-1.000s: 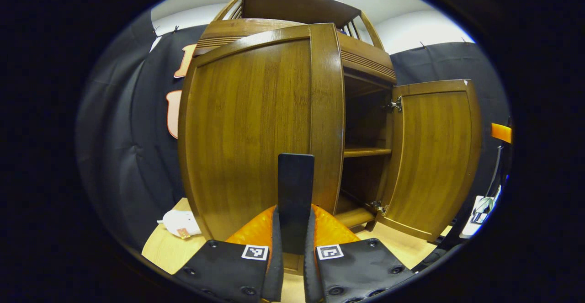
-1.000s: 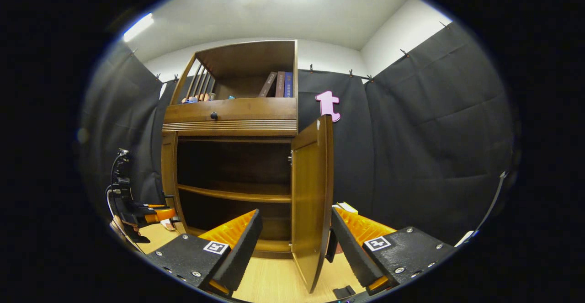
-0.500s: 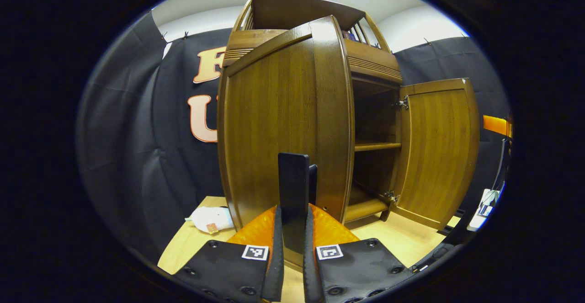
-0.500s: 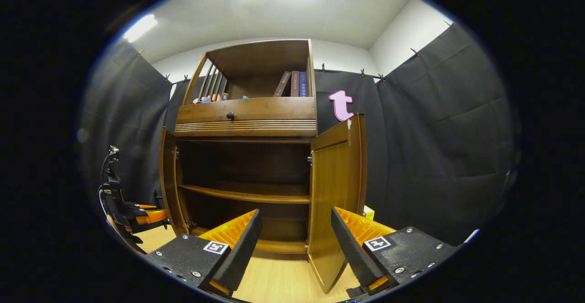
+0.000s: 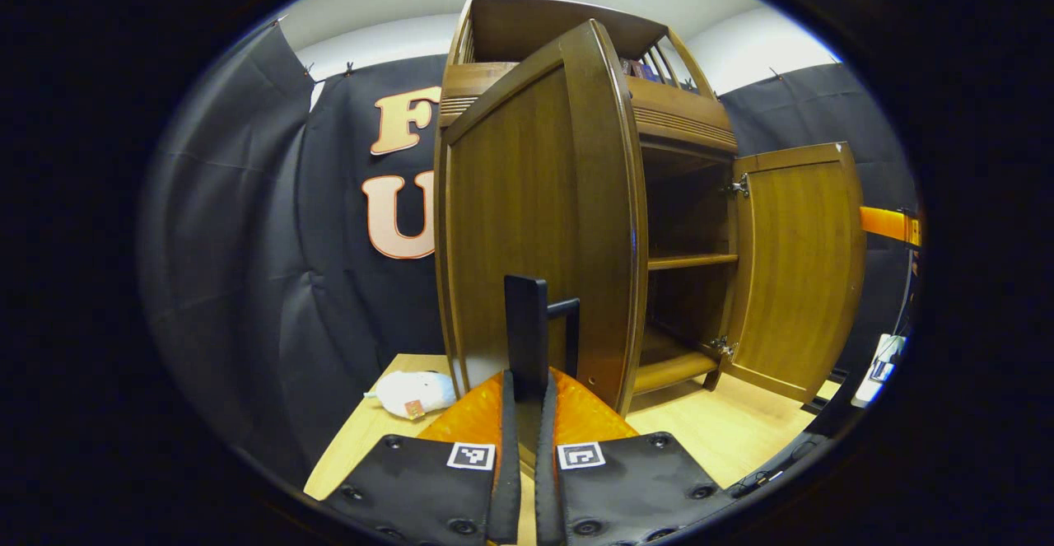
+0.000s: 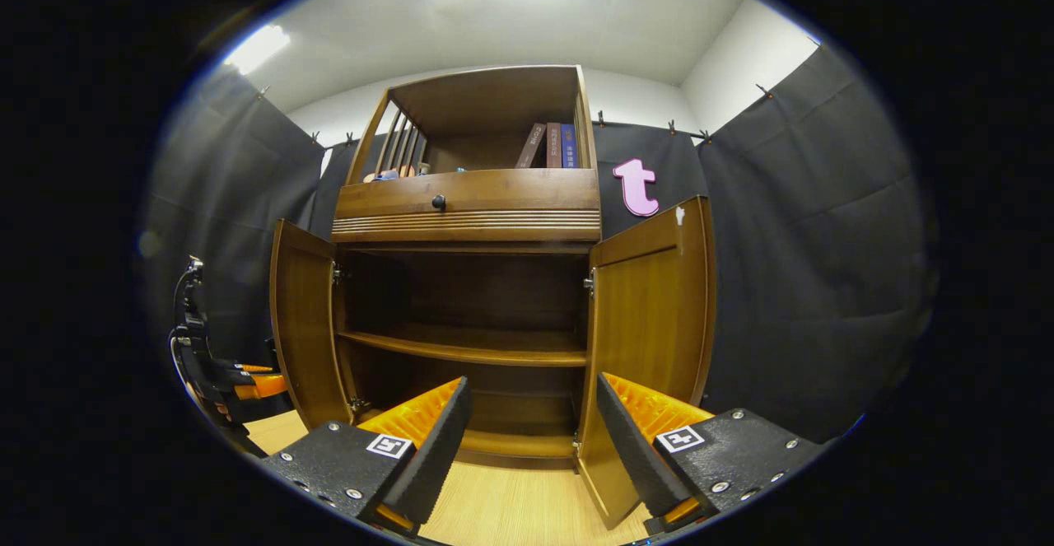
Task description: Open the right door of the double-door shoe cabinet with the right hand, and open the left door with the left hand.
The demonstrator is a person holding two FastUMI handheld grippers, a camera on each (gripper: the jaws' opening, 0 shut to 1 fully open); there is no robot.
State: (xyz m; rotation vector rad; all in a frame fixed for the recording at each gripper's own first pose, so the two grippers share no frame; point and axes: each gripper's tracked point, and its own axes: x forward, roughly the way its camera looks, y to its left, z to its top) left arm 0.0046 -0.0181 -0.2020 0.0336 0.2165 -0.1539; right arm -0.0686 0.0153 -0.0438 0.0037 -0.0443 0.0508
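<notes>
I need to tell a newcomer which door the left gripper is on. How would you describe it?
Start at the wooden shoe cabinet. Two doors hang below its drawer; take the left door, swung out with the left gripper shut on its dark handle. The right door stands free.

Glossy brown wooden shoe cabinet (image 6: 469,217) with grained doors, pale light-wood floor (image 5: 733,431), white soft toy (image 5: 412,392), black round drawer knob (image 6: 439,201)

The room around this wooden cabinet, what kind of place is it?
Most likely a recording booth dressed as a home corner, not a real home. Black cloth hangs clipped along the walls, a wooden shoe cabinet with both doors open stands on a pale wood floor, and a few books sit on its top shelf.
</notes>
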